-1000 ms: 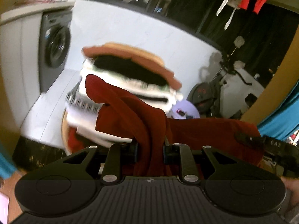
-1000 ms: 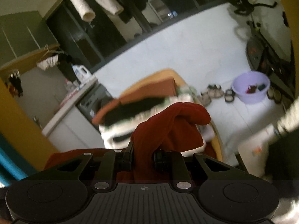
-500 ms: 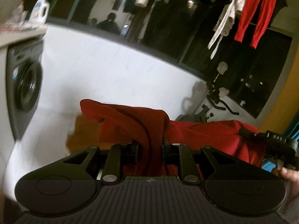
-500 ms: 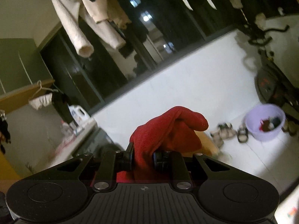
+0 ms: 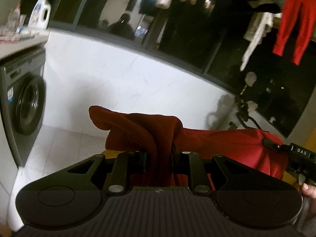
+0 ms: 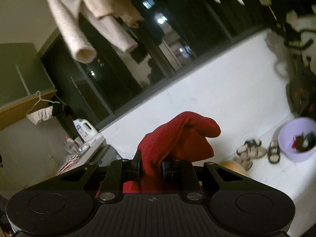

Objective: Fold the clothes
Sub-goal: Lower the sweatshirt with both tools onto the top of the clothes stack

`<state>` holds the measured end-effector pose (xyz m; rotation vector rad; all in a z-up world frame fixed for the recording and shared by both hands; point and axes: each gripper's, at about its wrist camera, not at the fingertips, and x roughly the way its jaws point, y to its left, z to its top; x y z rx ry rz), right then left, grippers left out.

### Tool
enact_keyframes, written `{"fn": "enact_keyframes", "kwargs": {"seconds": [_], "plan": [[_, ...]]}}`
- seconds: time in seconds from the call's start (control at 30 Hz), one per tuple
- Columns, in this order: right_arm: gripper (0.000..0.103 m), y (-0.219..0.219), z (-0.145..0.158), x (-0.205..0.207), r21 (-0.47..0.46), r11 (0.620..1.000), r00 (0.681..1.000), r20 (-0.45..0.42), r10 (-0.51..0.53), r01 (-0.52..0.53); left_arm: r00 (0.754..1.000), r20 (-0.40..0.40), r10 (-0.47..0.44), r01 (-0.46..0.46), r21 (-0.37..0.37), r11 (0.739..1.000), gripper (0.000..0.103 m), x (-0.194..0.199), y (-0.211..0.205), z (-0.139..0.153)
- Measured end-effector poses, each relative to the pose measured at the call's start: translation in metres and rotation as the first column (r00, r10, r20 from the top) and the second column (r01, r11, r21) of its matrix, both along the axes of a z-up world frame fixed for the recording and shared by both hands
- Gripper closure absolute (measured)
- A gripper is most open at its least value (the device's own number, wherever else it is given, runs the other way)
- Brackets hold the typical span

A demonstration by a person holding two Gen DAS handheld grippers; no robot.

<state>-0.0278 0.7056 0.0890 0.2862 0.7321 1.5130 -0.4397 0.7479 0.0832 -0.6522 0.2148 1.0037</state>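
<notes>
A dark red garment (image 5: 217, 144) is held up in the air between both grippers. My left gripper (image 5: 159, 156) is shut on one bunched end of it; the cloth stretches right toward the right gripper's black body (image 5: 296, 154) at the frame edge. In the right wrist view my right gripper (image 6: 151, 163) is shut on the other bunched end of the red garment (image 6: 177, 136), which pokes up above the fingers. The rest of the garment hangs below, hidden by the gripper bodies.
A washing machine (image 5: 25, 106) stands at left under a counter with a detergent bottle (image 5: 40, 13). A low white wall (image 5: 118, 79) runs behind. Clothes hang overhead (image 6: 83, 25). A purple basin (image 6: 298, 140) and sandals (image 6: 250, 150) lie on the floor; an exercise bike (image 5: 244, 106) stands right.
Both grippers have lifted and tilted upward with the red garment. The stack of folded clothes has dropped out of view below; windows and hanging laundry now fill the upper views.
</notes>
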Motion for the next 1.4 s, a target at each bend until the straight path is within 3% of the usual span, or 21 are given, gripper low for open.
{"fn": "enact_keyframes", "kwargs": {"seconds": [0.07,0.2,0.27,0.3,0.37,0.4,0.47,0.5,0.6,0.77,0.87,0.9,0.93,0.97,1.13,1.23,1.33,1.4], "plan": [[0.086,0.024,-0.018,0.013,-0.054,0.999,1.000,-0.015,0.004,-0.004,1.000,-0.017,0.012,-0.013,-0.050,0.999,0.082,0.008,0.021,-0.014],[0.086,0.078,-0.077,0.035,-0.250,0.968,0.998,-0.054,-0.010,-0.004,0.995,-0.099,0.018,-0.035,-0.172,0.985,0.081,0.024,0.066,-0.064],[0.084,0.100,-0.111,0.042,-0.328,0.945,0.999,-0.038,0.005,-0.017,0.985,-0.174,-0.020,-0.029,-0.274,0.961,0.075,0.036,0.090,-0.105],[0.078,0.109,-0.129,0.040,-0.366,0.930,1.000,0.014,0.023,-0.016,0.974,-0.226,-0.031,-0.043,-0.316,0.948,0.073,0.042,0.099,-0.123],[0.069,0.119,-0.156,0.040,-0.436,0.900,0.995,0.095,0.031,0.013,0.956,-0.293,-0.023,-0.091,-0.368,0.926,0.053,0.042,0.108,-0.152],[0.066,0.118,-0.163,0.043,-0.455,0.890,0.995,0.096,0.014,0.031,0.962,-0.271,-0.004,-0.102,-0.376,0.921,0.052,0.036,0.107,-0.155],[0.044,0.109,-0.170,0.052,-0.463,0.885,0.999,0.034,-0.041,0.052,0.979,-0.201,0.029,-0.106,-0.385,0.917,0.051,0.019,0.100,-0.147],[0.027,0.101,-0.171,0.058,-0.453,0.890,0.998,-0.013,-0.067,0.054,0.982,-0.182,0.039,-0.107,-0.379,0.919,0.049,0.009,0.095,-0.141],[0.024,0.065,-0.167,0.075,-0.389,0.920,0.988,-0.117,-0.099,0.046,0.982,-0.166,0.093,-0.144,-0.333,0.932,0.039,-0.022,0.073,-0.119],[0.029,0.016,-0.188,0.084,-0.396,0.918,0.938,-0.311,-0.154,0.019,0.993,-0.017,0.116,-0.112,-0.431,0.895,0.039,-0.052,0.036,-0.129],[0.036,0.003,-0.202,0.080,-0.432,0.902,0.929,-0.331,-0.168,0.009,0.996,-0.013,0.088,-0.084,-0.444,0.892,0.044,-0.048,0.019,-0.145],[0.047,-0.002,-0.206,0.075,-0.445,0.896,0.931,-0.321,-0.176,0.016,0.995,-0.025,0.092,-0.093,-0.428,0.899,0.053,-0.044,0.017,-0.146],[0.060,-0.004,-0.206,0.068,-0.449,0.893,0.932,-0.315,-0.180,0.021,0.995,-0.023,0.098,-0.099,-0.410,0.907,0.078,-0.042,0.013,-0.146],[0.093,-0.008,-0.204,0.062,-0.441,0.897,0.933,-0.314,-0.175,0.020,0.995,-0.005,0.103,-0.096,-0.404,0.910,0.089,-0.043,0.011,-0.145],[0.095,-0.033,-0.153,0.051,-0.298,0.950,0.962,-0.221,-0.159,0.088,0.991,0.076,0.110,-0.075,-0.368,0.927,0.093,-0.055,0.004,-0.122],[0.096,-0.046,-0.127,0.059,-0.254,0.961,0.967,-0.197,-0.160,0.107,0.986,0.128,0.106,-0.045,-0.408,0.912,0.093,-0.060,0.001,-0.121],[0.096,-0.056,-0.137,0.063,-0.304,0.945,0.963,-0.195,-0.186,0.120,0.984,0.123,0.128,-0.058,-0.460,0.886,0.092,-0.065,-0.004,-0.145],[0.096,-0.059,-0.156,0.058,-0.346,0.929,0.961,-0.188,-0.205,0.130,0.985,0.127,0.121,-0.051,-0.449,0.892,0.091,-0.068,-0.006,-0.156]]}}
